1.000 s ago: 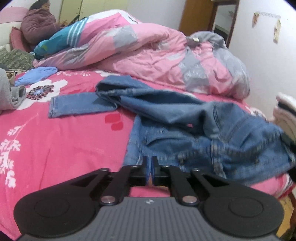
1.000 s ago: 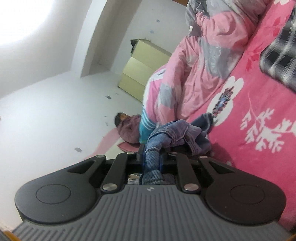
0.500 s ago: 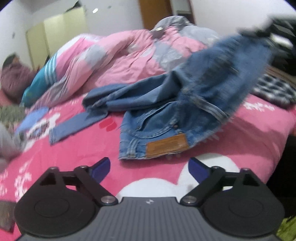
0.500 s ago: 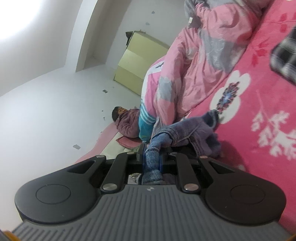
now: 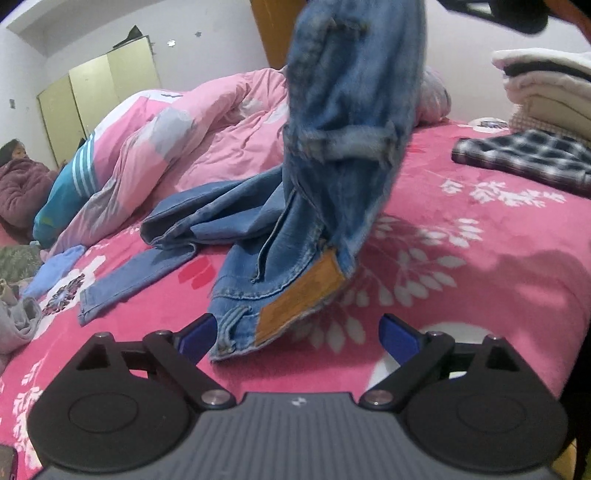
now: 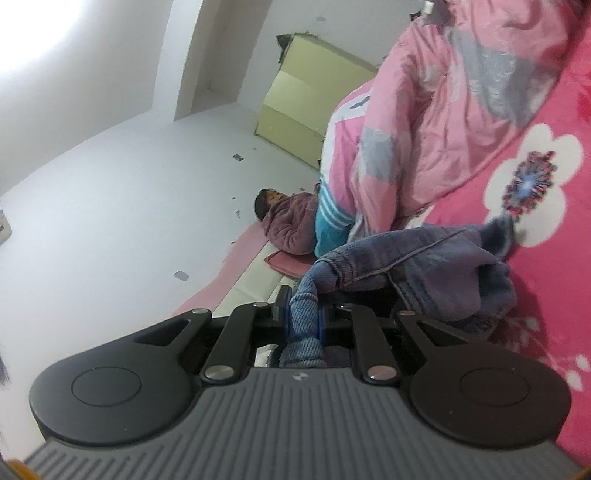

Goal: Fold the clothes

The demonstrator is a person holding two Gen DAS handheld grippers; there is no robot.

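Note:
A pair of blue jeans hangs by its waist from the top of the left wrist view. Its legs trail over the pink flowered bed. My left gripper stands wide open low over the bed. The waistband corner with the tan leather patch dangles between its blue fingertips, and neither pad presses on it. My right gripper is shut on a bunched fold of the jeans, held high and pointing level. Part of it shows as a dark shape above the denim.
A rumpled pink and grey quilt fills the back of the bed, with a person lying at its far left. A plaid garment and stacked white blankets sit at the right. A light blue cloth and a grey garment lie at the left.
My left gripper has opened and let go of the jeans. The right gripper has pulled the waist up, so the jeans now hang instead of lying flat. The left view has rolled.

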